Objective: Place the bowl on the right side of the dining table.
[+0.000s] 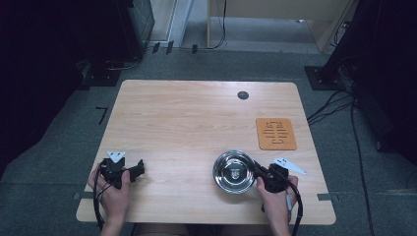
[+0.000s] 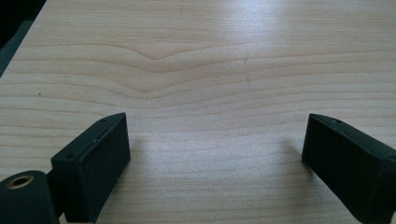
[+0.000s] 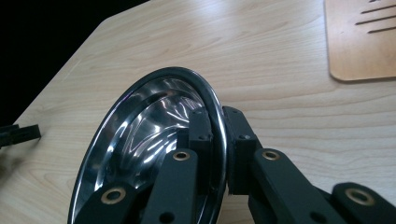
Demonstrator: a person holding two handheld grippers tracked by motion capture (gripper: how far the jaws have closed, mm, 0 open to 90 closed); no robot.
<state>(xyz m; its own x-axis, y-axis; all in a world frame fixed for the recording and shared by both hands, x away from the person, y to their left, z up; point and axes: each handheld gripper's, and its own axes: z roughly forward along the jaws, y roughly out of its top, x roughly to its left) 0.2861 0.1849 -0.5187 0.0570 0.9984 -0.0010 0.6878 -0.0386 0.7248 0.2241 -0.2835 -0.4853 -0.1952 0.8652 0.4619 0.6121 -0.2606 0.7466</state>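
Rim of the steel bowl sat clamped in your right hand-held gripper; your left hand-held gripper stood apart over bare worktop, lower left.

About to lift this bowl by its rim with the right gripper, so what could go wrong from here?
1. The right gripper pinches only the thin rim of the steel bowl; the smooth metal may slip or swing once lifted.
2. The cork mat lies close beyond the bowl; a tilted bowl could catch its edge.
3. The left gripper rests open on the table, so it gives no support.
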